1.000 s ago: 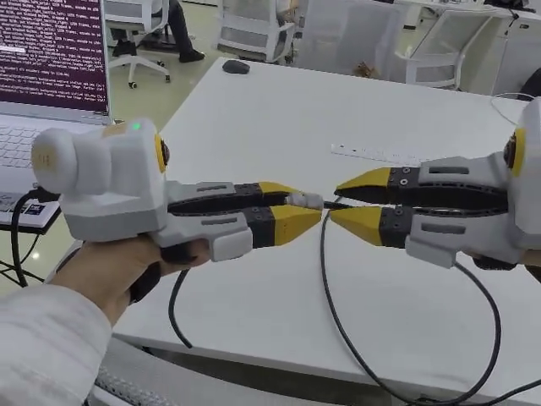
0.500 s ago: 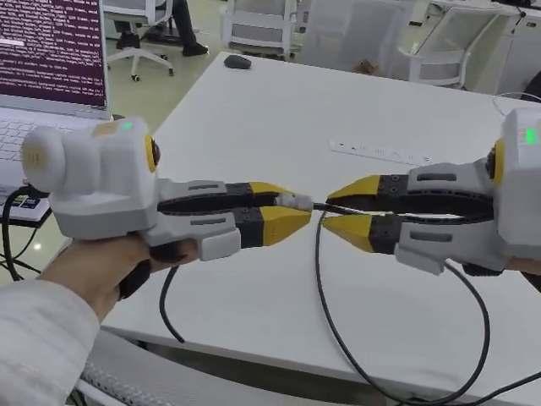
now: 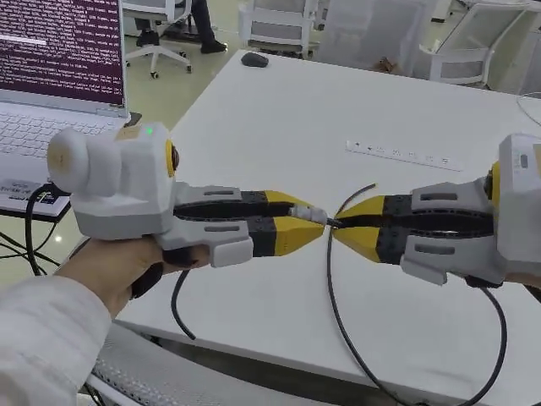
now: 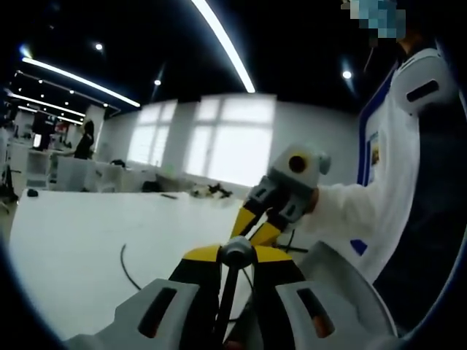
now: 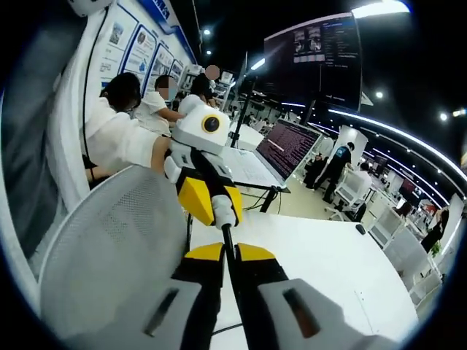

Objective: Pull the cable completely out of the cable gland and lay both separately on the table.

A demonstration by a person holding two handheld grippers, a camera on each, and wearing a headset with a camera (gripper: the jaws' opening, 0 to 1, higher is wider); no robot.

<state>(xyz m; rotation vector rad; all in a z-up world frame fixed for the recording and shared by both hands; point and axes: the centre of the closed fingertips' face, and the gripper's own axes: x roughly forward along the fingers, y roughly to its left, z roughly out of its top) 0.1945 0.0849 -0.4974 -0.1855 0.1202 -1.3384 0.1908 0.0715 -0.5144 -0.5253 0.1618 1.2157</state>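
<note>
Above the white table (image 3: 279, 118), my left gripper (image 3: 319, 222) is shut on a small pale cable gland (image 3: 306, 212) that pokes out of its yellow tips. A black cable (image 3: 331, 288) leaves the gland and loops down past the table's front edge. My right gripper (image 3: 336, 225) faces the left one tip to tip and is shut on the cable right beside the gland. In the left gripper view the gland (image 4: 237, 251) sits between the jaws. In the right gripper view the cable (image 5: 227, 242) runs between the jaws to the gland (image 5: 223, 216).
An open laptop (image 3: 51, 76) stands left of the table. A dark mouse (image 3: 254, 59) lies at the far edge and a white strip (image 3: 397, 155) at mid right. Office chairs (image 3: 279, 25) stand behind; a mesh chair back (image 5: 109, 240) is close below.
The right gripper's jaws, apart a second ago, have shut on the cable. Both grippers' tips now stand closer together. The camera has shifted slightly.
</note>
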